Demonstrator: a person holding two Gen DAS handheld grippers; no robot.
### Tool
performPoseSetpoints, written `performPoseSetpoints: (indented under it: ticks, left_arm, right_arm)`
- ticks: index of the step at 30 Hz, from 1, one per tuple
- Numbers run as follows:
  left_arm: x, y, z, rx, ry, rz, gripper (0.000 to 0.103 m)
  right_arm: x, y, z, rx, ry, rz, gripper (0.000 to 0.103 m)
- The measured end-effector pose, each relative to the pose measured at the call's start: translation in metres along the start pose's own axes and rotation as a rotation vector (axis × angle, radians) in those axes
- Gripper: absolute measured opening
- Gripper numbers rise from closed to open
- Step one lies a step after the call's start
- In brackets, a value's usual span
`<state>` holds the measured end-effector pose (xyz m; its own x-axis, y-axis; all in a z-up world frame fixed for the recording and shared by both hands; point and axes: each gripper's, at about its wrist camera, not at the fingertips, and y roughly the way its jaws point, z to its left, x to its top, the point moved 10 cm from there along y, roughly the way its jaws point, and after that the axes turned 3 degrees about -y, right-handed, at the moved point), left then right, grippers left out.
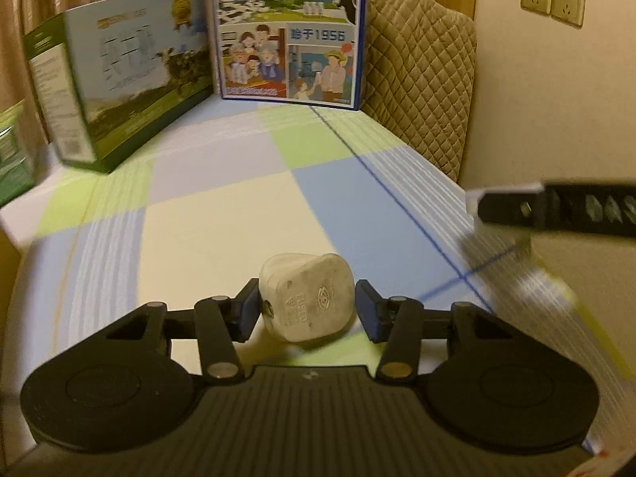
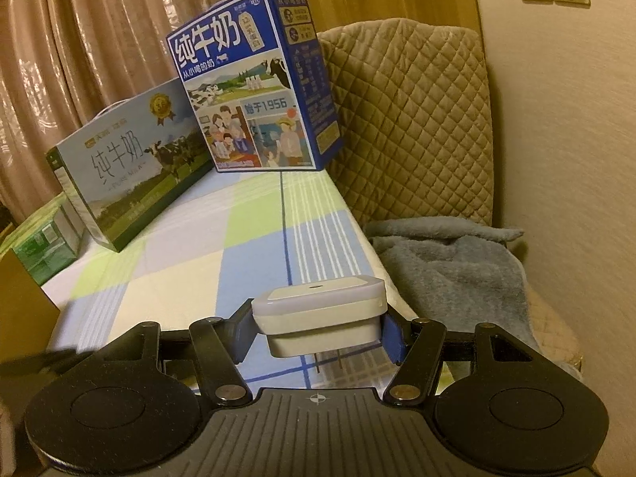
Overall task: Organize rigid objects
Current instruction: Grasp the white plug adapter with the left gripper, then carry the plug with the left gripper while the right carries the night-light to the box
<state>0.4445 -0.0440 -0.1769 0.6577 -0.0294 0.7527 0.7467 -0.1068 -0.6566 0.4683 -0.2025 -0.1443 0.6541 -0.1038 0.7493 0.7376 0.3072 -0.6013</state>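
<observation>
Left claw (image 1: 306, 310) sits low over the worktop (image 1: 222, 230) with its blue pads either side of a white fused plug (image 1: 308, 298); the left pad looks to touch the plug's side, while a narrow gap shows at the right pad, so the jaws stand apart around it and do not clamp it. That plug is a scuffed, rounded, off-white block lying on its side on the checked cloth, its flat face turned to the camera with the raised word FUSED and a moulded emblem, and a small metal screw at its left edge. Right claw (image 2: 318, 328) is clamped on a white adapter (image 2: 320, 314), held clear above the cloth near the worktop's right edge. This adapter is a flat, rounded-corner slab in two tiers, a wider translucent top with a small oval hole and a narrower glossy body beneath, with thin prongs hanging from its underside. At the far end stand a blue milk carton box (image 2: 258, 91) and, leaning beside it, a green milk box (image 2: 131, 171). A quilted chair (image 2: 409, 119) with a grey towel (image 2: 457, 262) stands beside the worktop.
</observation>
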Motion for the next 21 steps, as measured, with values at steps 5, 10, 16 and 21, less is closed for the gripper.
performPoseSetpoints:
  ticks: [5, 10, 16, 21]
  left_arm:
    - [-0.029, -0.045, 0.013, 0.027, -0.022, -0.02, 0.045]
    - [-0.053, -0.091, 0.018, 0.041, -0.031, -0.037, 0.045]
    - [-0.073, -0.145, 0.027, 0.049, -0.079, -0.045, 0.045]
    - [-0.087, -0.187, 0.038, 0.057, -0.121, -0.043, 0.045]
  right_arm:
    - [-0.002, -0.01, 0.007, 0.017, -0.009, -0.004, 0.059]
    - [-0.007, -0.024, 0.022, 0.046, -0.03, 0.001, 0.059]
    - [-0.024, -0.06, 0.053, 0.114, -0.07, 0.01, 0.059]
    - [-0.045, -0.099, 0.083, 0.157, -0.135, 0.005, 0.059]
